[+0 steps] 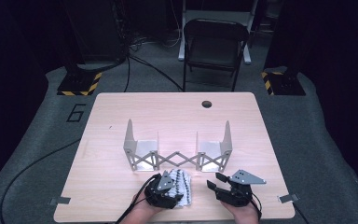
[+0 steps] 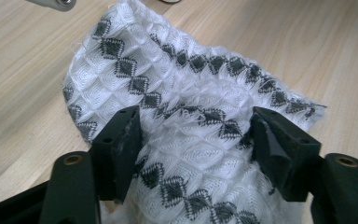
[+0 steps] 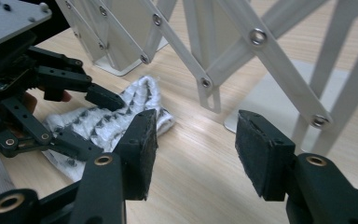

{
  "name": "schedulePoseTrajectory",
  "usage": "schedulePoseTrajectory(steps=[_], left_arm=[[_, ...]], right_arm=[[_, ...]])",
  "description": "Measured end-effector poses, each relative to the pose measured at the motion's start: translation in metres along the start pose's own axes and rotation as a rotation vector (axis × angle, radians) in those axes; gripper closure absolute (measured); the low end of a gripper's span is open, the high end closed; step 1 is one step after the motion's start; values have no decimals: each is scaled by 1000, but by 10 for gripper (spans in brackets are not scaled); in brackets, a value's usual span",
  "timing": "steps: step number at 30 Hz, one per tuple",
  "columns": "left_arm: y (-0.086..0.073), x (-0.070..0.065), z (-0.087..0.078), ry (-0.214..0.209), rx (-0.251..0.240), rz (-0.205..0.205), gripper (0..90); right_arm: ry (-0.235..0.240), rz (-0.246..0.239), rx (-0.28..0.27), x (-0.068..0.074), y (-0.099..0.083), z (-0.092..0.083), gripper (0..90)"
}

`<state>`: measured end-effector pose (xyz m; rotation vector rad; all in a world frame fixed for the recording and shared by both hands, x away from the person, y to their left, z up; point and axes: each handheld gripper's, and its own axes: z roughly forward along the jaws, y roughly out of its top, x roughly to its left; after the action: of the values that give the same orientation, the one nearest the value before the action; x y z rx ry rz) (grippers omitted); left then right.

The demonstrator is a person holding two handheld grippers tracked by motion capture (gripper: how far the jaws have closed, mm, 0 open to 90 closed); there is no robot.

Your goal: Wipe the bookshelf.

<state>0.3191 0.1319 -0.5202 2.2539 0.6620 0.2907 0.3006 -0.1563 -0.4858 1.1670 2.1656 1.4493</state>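
White waffle-weave cloth (image 1: 181, 188) w/ dark diamond rows lies bunched near the tabletop's (image 1: 107, 140) front edge, just in front of the expanding scissor rack (image 1: 177, 148). Left hand-held gripper (image 2: 193, 135) – jaws spread wide, straddling the cloth, pads not pressing. Right hand-held gripper (image 3: 193, 151) – beside it, open, nothing between.

That towel (image 2: 186, 121) is a waffle-weave cloth, white with dark diamonds, nubbly and fraying at the edge. The counter (image 1: 121, 112) is pale wood-grain laminate with a smooth matt finish, and the folding rack (image 1: 177, 156) looks like matt painted metal with shiny rivets. Each tool (image 3: 193, 144) is matt black plastic with rough, scuffed pads.
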Motion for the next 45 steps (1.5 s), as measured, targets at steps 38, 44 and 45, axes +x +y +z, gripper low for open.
schedulePoseTrajectory(steps=[38, 44, 45], left_arm=[[39, 32, -114, 348, -311, -123, 731], [13, 39, -92, 356, -213, -160, 732], [8, 41, -90, 351, -207, -176, 732]], right_arm=[[-68, 109, -30, -20, -18, -13, 481], [-70, 98, -32, -21, -18, -12, 481], [-69, 96, -32, -21, -18, -12, 480]])
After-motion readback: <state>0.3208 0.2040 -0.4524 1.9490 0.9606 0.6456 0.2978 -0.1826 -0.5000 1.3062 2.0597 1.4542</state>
